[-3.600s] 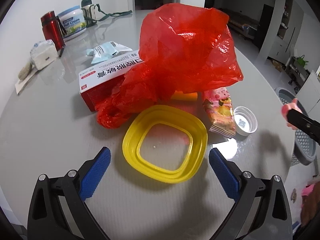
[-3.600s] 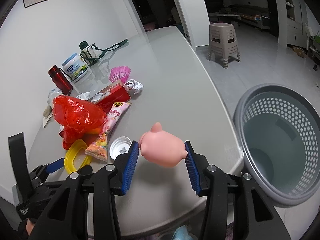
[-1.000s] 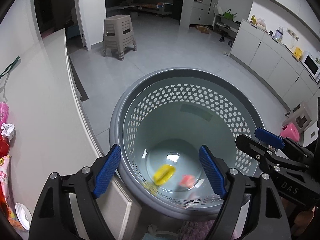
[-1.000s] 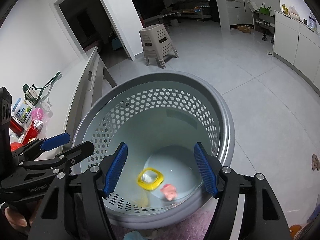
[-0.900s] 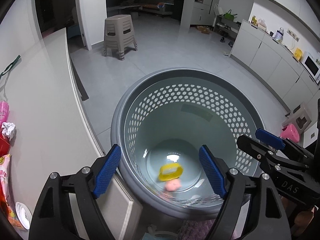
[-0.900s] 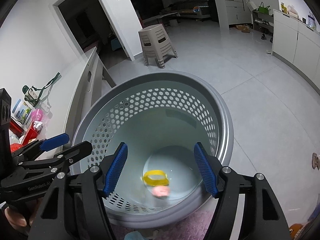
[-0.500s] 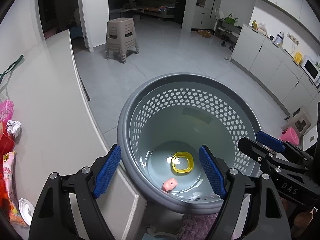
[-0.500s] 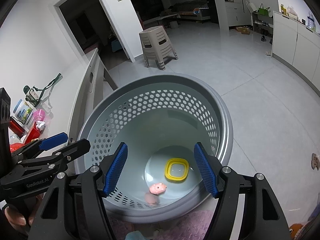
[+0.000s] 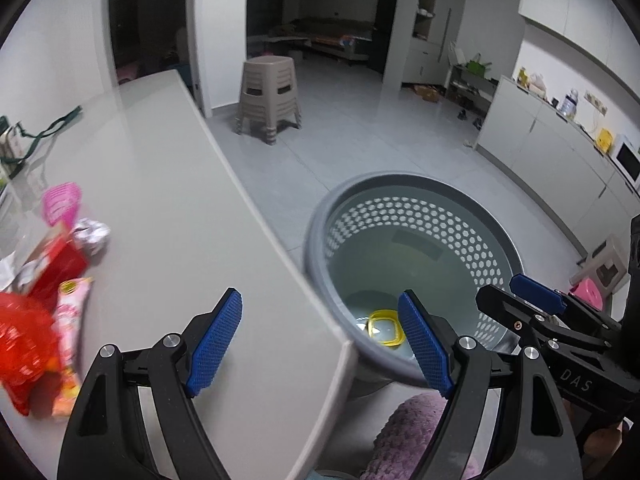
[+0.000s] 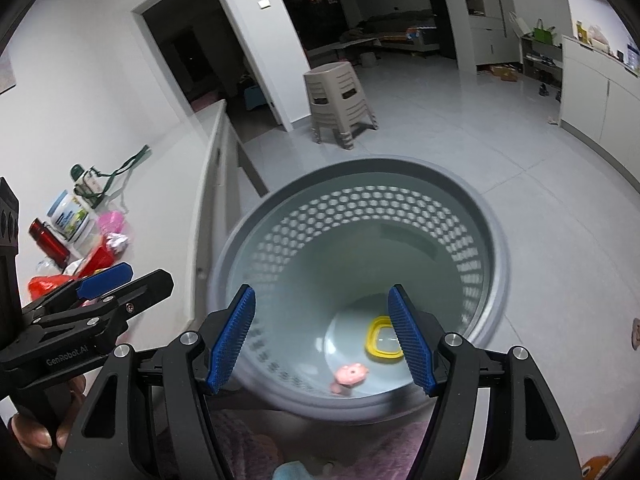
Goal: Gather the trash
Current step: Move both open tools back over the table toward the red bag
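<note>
A grey perforated basket (image 10: 498,264) stands on the floor beside the table. A yellow square ring (image 10: 379,339) and a pink pig toy (image 10: 351,374) lie on its bottom. My right gripper (image 10: 322,340) hangs open and empty above the basket's near rim. My left gripper (image 9: 320,340) is also open and empty, over the table's corner with the basket (image 9: 320,216) to its right; the yellow ring (image 9: 385,327) shows there too. Trash lies on the table (image 9: 160,200) at the left: a red bag (image 9: 24,344), a pink snack packet (image 9: 70,320), a red box (image 9: 56,264), crumpled foil (image 9: 92,236).
A pink cup (image 9: 60,204) stands behind the foil. A red flask (image 10: 50,242), a cream jar (image 10: 68,212) and a strapped bottle (image 10: 86,184) stand far back on the table. A beige stool (image 10: 340,104) stands on the tiled floor beyond the basket. White cabinets (image 9: 560,148) line the right wall.
Both grippers have risen and swung left, away from over the basket; the table and its trash have come into the left view. The ring and pig, dropped a second ago, have settled.
</note>
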